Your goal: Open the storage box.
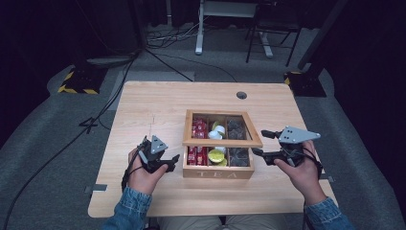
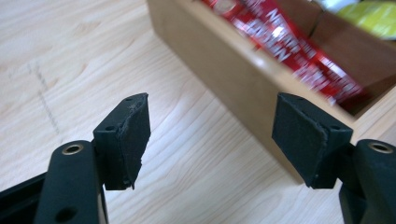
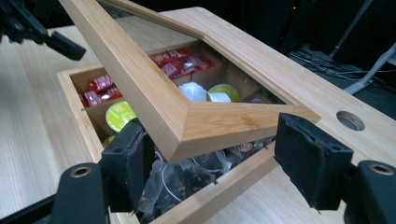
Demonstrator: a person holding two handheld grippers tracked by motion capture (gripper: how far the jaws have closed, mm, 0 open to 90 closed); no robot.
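A wooden tea box [image 1: 218, 173] stands at the table's middle, its glass-paned lid [image 1: 222, 142] lifted at the front and tilted. Inside are red packets [image 1: 198, 129], yellow and white pods [image 1: 216, 154] and dark tea bags [image 1: 238, 155]. My right gripper [image 1: 259, 142] is open at the box's right side. In the right gripper view the lid's raised corner [image 3: 187, 135] lies between the wide-apart jaws of that gripper [image 3: 212, 149], and the left jaw is tucked under the lid's edge. My left gripper [image 1: 173, 162] is open beside the box's left wall [image 2: 224, 65], holding nothing.
The light wooden table [image 1: 143, 105] has a round cable hole [image 1: 242, 95] at the back right. Bare tabletop lies left of the box. Beyond the table are a dark floor, cables and stand legs [image 1: 198, 28].
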